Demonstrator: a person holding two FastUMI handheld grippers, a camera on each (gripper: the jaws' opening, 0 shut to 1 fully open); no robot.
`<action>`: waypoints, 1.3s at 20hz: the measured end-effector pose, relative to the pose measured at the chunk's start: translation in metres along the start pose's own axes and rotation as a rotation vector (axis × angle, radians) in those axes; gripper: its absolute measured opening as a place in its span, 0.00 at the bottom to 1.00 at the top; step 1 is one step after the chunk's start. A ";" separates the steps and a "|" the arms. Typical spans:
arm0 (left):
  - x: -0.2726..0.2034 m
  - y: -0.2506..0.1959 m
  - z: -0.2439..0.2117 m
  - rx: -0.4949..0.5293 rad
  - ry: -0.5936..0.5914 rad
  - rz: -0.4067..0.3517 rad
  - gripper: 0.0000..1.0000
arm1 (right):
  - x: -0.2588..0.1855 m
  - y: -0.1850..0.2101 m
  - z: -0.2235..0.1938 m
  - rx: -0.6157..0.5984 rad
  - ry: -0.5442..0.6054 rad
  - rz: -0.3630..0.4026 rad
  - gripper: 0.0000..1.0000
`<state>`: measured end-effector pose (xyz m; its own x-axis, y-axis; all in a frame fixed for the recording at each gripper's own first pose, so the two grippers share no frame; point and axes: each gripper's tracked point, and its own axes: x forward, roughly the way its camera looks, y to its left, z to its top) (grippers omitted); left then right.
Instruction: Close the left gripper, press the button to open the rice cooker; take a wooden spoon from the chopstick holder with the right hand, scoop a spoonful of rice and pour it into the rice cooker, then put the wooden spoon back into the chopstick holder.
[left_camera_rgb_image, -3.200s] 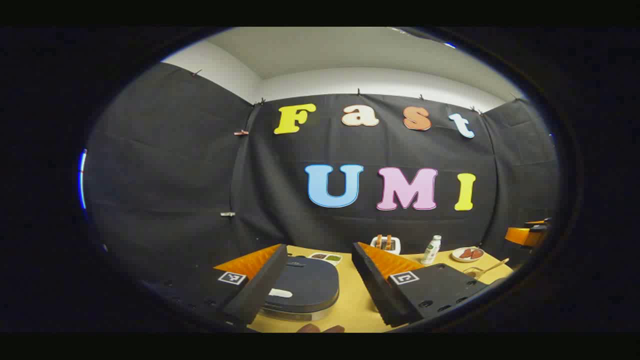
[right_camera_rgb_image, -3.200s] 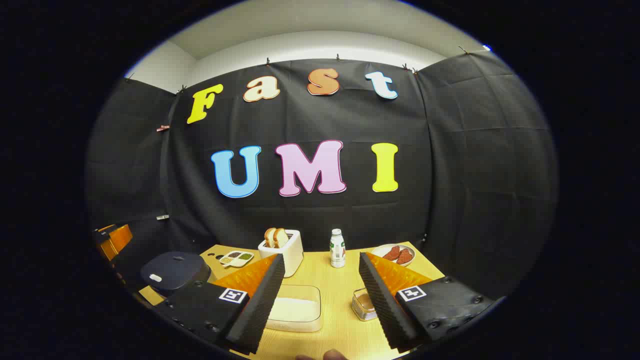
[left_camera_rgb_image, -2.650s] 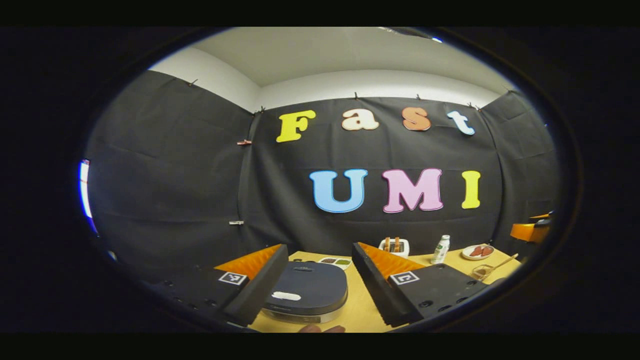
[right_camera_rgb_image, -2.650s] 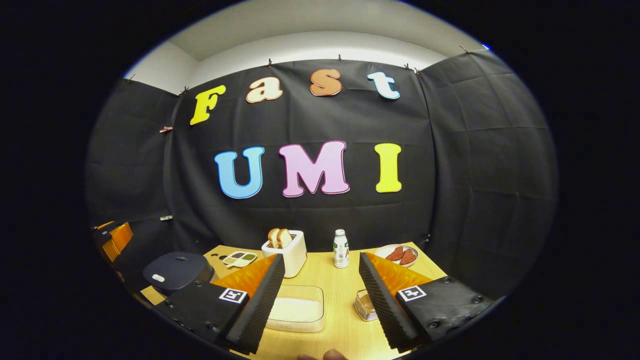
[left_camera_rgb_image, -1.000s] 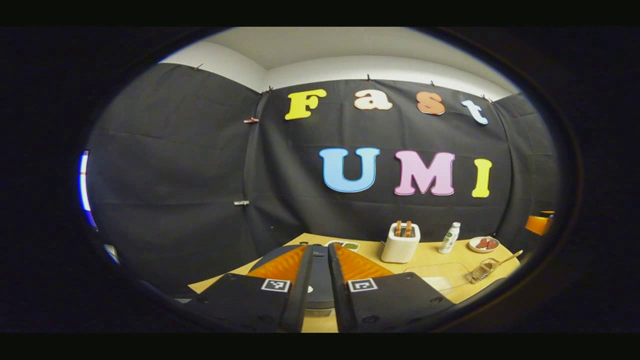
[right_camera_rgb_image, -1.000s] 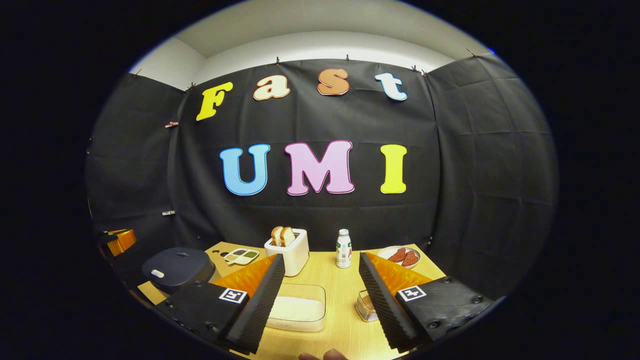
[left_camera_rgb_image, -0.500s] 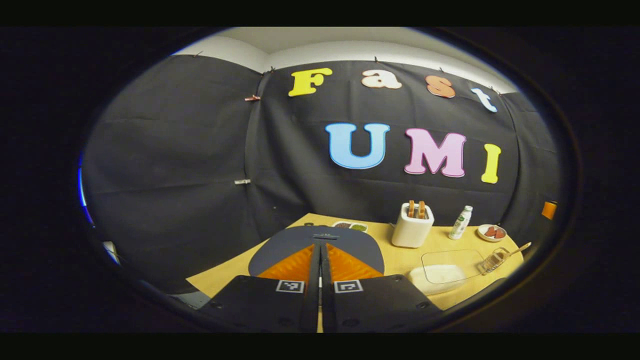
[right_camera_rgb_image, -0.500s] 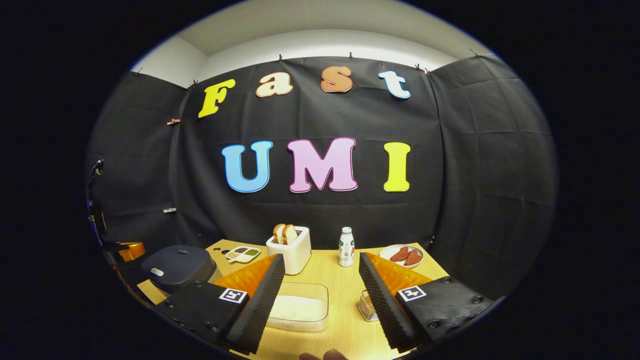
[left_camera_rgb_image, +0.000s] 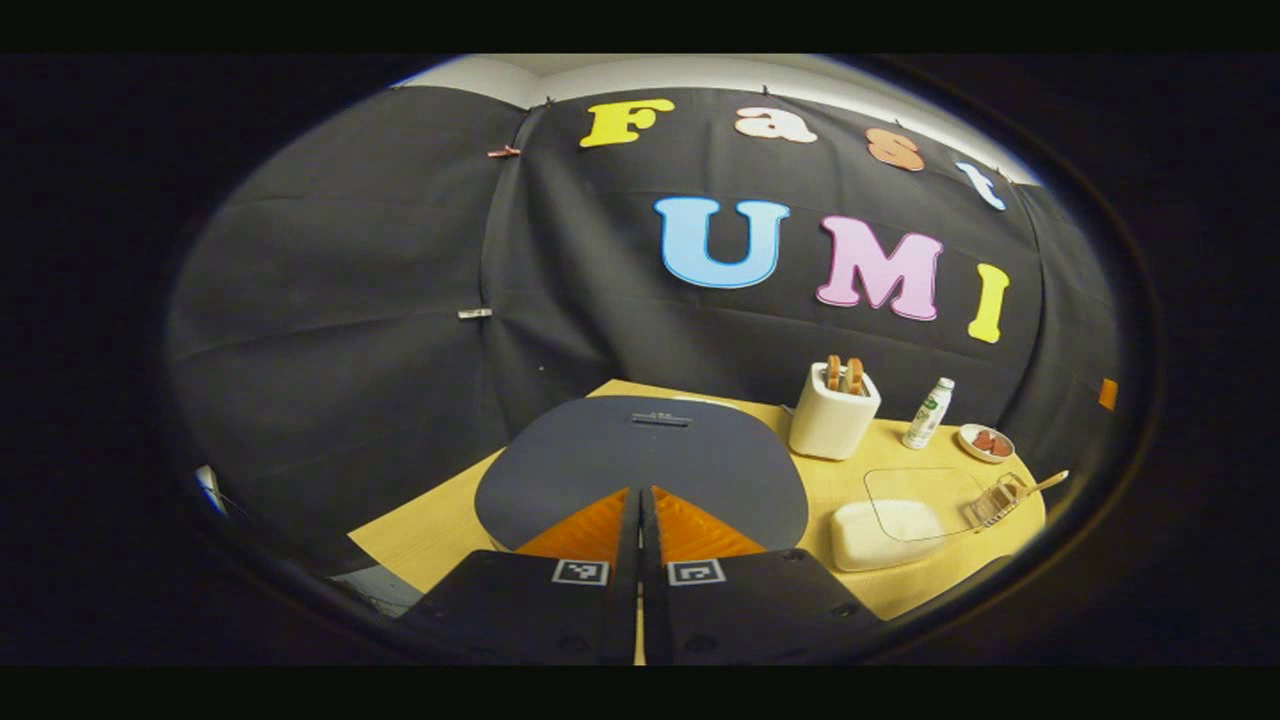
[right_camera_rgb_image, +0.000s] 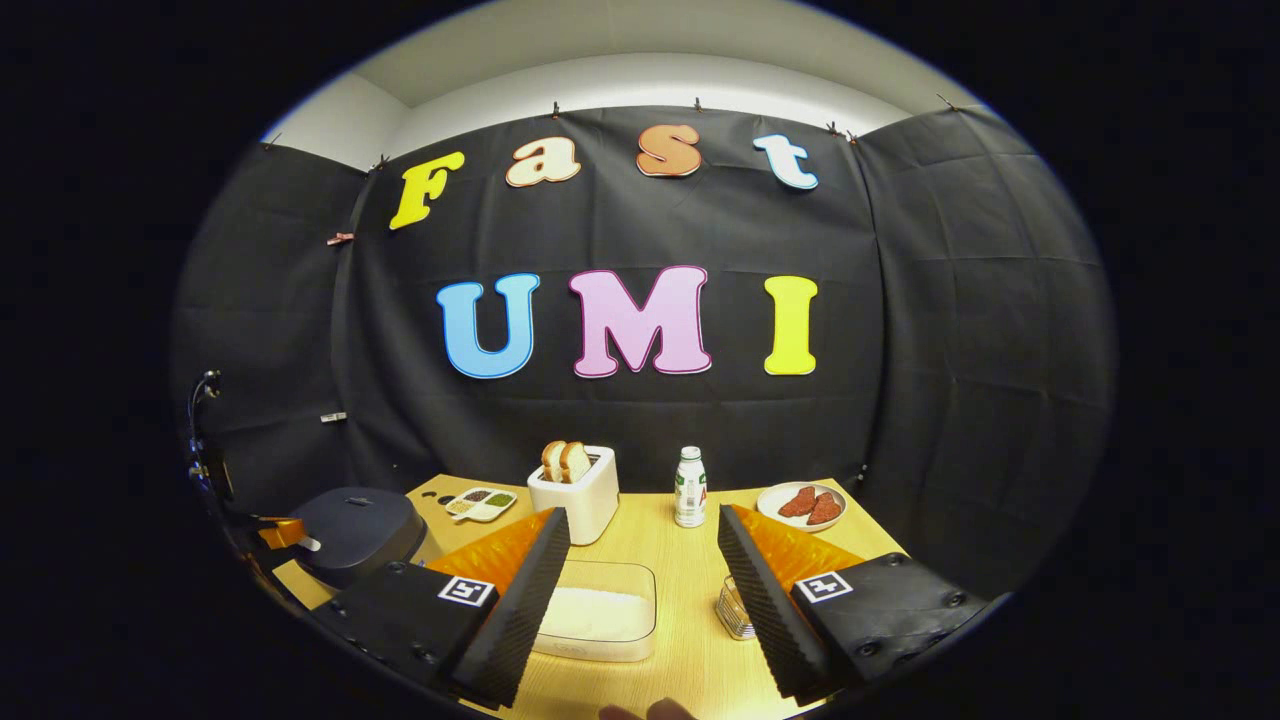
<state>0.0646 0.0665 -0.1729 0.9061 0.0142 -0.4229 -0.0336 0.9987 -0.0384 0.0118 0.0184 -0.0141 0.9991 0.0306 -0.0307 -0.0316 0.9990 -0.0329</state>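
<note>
One rice cooker (left_camera_rgb_image: 640, 460), lid down, left tool (left_camera_rgb_image: 640, 492) closed, two toast slices (right_camera_rgb_image: 565, 461)

At six o'clock the left gripper (left_camera_rgb_image: 640, 500) has its two fingers pressed together, tips over the near edge of the rice cooker (left_camera_rgb_image: 645, 465), whose dark lid is down. At three o'clock from the cooker stand a white toaster (left_camera_rgb_image: 833, 420) (bread slices in its slots) and a small bottle (left_camera_rgb_image: 927, 413). At four o'clock lie a clear rice container (left_camera_rgb_image: 900, 510) and a chopstick holder (left_camera_rgb_image: 995, 500) with a wooden spoon (left_camera_rgb_image: 1045, 484).
</note>
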 end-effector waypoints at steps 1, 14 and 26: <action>0.002 0.001 -0.004 -0.003 0.014 -0.002 0.05 | 0.000 0.000 0.000 0.000 0.000 -0.001 0.93; 0.003 0.001 -0.019 -0.009 0.031 -0.051 0.07 | 0.002 0.008 -0.002 -0.011 0.008 0.015 0.93; -0.004 -0.001 -0.004 0.061 -0.016 0.006 0.08 | -0.009 0.014 0.000 -0.014 0.003 0.034 0.93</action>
<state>0.0591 0.0653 -0.1747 0.9125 0.0204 -0.4085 -0.0137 0.9997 0.0192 0.0027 0.0321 -0.0141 0.9973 0.0644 -0.0353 -0.0660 0.9968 -0.0460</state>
